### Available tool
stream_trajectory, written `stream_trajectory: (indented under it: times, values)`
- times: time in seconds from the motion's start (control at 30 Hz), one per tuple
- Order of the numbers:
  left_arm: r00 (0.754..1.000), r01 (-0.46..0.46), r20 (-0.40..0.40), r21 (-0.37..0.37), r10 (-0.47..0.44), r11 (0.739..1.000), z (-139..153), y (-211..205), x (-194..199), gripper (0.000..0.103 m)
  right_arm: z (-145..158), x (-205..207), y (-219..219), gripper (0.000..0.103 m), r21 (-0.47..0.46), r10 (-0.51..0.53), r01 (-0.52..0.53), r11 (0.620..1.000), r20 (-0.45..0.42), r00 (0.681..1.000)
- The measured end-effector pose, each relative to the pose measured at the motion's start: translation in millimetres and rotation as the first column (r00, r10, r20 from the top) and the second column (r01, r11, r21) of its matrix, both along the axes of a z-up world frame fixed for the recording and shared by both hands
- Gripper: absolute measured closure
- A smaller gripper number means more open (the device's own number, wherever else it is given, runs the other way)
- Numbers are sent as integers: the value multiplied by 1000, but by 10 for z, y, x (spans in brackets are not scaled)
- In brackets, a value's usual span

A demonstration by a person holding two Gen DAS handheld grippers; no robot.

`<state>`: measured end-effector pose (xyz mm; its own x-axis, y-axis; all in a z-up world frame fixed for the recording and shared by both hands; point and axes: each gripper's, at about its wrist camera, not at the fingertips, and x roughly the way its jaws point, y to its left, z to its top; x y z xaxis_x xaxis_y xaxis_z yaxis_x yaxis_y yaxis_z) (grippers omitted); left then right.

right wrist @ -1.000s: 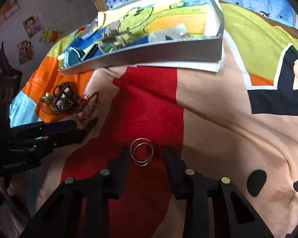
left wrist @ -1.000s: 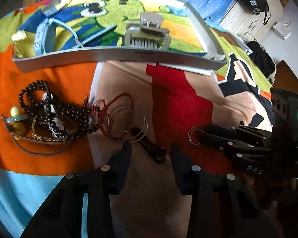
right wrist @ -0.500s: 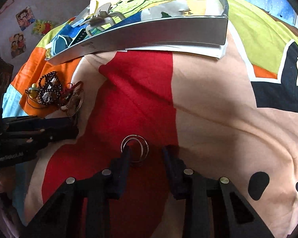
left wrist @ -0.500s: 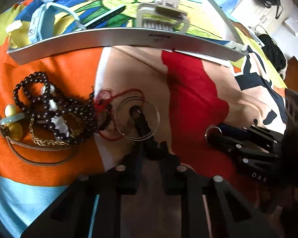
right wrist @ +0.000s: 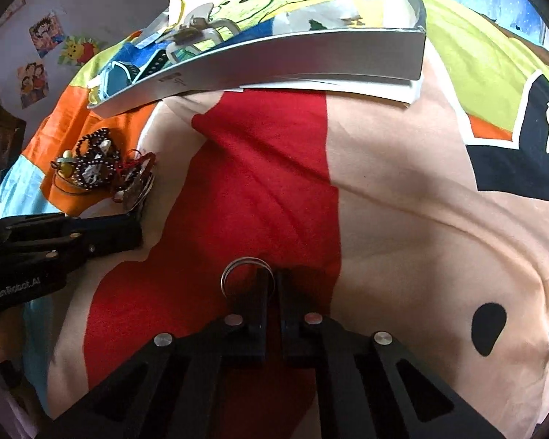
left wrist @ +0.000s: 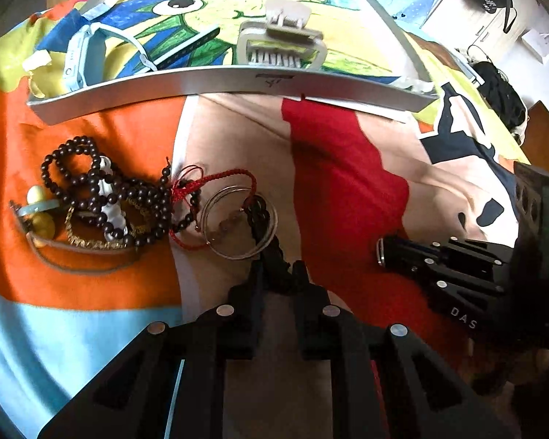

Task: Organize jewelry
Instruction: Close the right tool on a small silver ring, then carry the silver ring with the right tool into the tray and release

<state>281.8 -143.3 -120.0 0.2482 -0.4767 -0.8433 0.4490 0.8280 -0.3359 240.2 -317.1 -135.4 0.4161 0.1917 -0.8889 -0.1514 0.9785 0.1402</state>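
Left wrist view spreads a cartoon-print blanket (left wrist: pixel 340 183) under you, with blocks of orange, red, peach and pale blue. At its far edge lies a shallow silver tray (left wrist: pixel 238 86) lined with a frog drawing. Inside the tray you can see a light blue watch (left wrist: pixel 82 56) at the left and a beige hair claw clip (left wrist: pixel 282 42) near the middle, both close to the near wall.

On the orange patch at your left sits a tangled heap: a dark beaded necklace (left wrist: pixel 91 186) draped over a white twisted piece, a gold chain (left wrist: pixel 91 243) at its near edge, and a red cord bracelet (left wrist: pixel 216 179) trailing off to the right. Just beside that cord lies a pair of thin silver bangles (left wrist: pixel 238 221), and a dark braided strap (left wrist: pixel 271 252) runs from inside them back to your left gripper (left wrist: pixel 278 278). That gripper's fingers are drawn in tight on the near end of the strap.

Your right gripper (right wrist: pixel 271 281) rests low on the red patch, well apart from the heap. Its fingers are pressed nearly together, pinching the near rim of a small set of silver rings (right wrist: pixel 238 267) that stands up from the cloth. In the left wrist view the same rings show only as a bright sliver at its fingertips (left wrist: pixel 391 252).
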Motion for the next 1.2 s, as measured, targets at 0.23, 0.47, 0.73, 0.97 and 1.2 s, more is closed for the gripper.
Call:
stream_trajectory:
  times: [0.23, 0.47, 0.73, 0.97, 1.2]
  values:
    - [999, 4, -32, -61, -6, 998, 231, 46, -253, 91, 152, -136, -11, 99, 25, -4, 3, 1000, 40, 999]
    - [997, 24, -72, -91, -31, 996, 333, 9, -593, 92, 343, -272, -106, 100, 79, -63, 55, 995, 102, 993]
    - [998, 22, -57, -58, -25, 998, 390, -25, -887, 92, 515, -386, -241, 100, 113, -100, 84, 990, 142, 985]
    - [1000, -10, -18, -91, 8, 996, 618, 25, -958, 92, 661, -499, -214, 100, 145, -93, 65, 987, 201, 975]
    - [993, -63, 97, -106, 73, 992, 956, 21, -824, 92, 835, -553, -240, 100, 198, -112, 51, 979, 307, 945]
